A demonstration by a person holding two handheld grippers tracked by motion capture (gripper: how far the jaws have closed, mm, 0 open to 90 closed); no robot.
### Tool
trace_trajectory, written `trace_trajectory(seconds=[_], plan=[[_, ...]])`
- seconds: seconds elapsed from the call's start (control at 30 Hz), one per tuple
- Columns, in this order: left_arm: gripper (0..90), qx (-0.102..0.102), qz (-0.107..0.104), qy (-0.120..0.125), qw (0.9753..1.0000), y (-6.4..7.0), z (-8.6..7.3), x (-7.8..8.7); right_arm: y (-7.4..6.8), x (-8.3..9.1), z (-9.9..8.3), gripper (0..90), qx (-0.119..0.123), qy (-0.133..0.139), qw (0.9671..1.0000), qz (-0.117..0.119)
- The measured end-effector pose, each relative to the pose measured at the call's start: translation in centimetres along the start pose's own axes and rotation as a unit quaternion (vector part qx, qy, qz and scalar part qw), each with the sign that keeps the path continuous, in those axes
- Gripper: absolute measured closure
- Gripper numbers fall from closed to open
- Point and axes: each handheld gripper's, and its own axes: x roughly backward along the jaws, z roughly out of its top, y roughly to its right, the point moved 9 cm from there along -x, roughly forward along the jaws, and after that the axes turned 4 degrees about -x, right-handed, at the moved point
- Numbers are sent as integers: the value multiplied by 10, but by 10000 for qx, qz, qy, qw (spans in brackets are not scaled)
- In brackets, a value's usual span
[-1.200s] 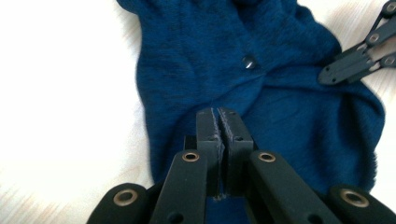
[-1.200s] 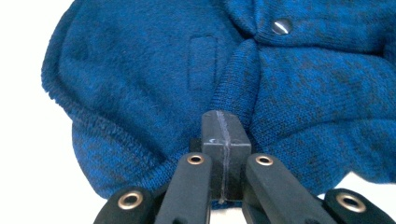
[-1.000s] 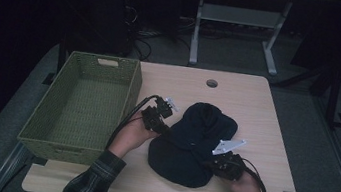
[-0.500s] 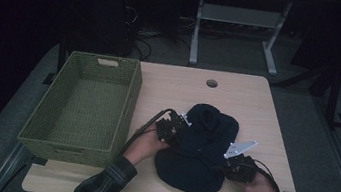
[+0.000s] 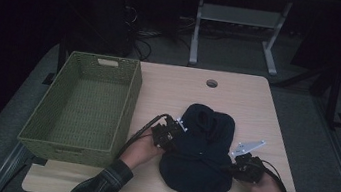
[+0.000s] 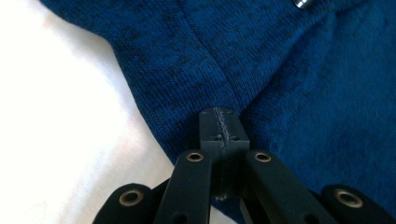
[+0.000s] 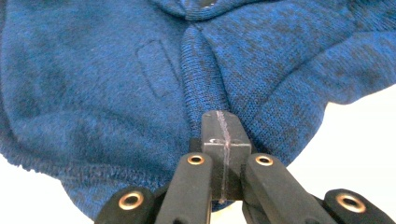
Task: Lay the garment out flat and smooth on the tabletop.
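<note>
A dark blue knitted garment (image 5: pixel 199 150) lies bunched on the wooden table (image 5: pixel 249 97), right of a basket. My left gripper (image 5: pixel 172 137) is at the garment's left edge, jaws shut on a fold of the blue knit (image 6: pixel 280 84). At the garment's right edge my right gripper (image 5: pixel 238 165) is shut on a ridge of the same fabric (image 7: pixel 116 93). In each gripper view the jaw tips (image 6: pixel 223 126) (image 7: pixel 224 128) meet with cloth pinched between them. A small metal snap (image 6: pixel 303 3) shows near the top of the left gripper view.
A green woven basket (image 5: pixel 83 106) stands empty on the table's left side. A round cable hole (image 5: pixel 211 83) sits near the far edge. A bare strip of table runs along the far side and at the right. Dark floor and desk legs lie beyond.
Both hands have drawn toward the near edge with the garment, dragging it closer and to the right. The cloth looks more stretched between the two grippers than a second ago.
</note>
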Motion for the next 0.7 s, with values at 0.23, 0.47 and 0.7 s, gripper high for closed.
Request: trace_trajectory(seconds=[0.23,0.47,0.7], plan=[[900,-86,-67,87,9999,25,-17,4,-1,2,-2,900,28,11,10000,-92],[900,-85,-130,196,9997,40,-28,8,-10,3,-7,900,81,21,10000,32],[900,-6,-28,652,9979,31,-16,21,-9,16,12,900,95,668,9977,20]])
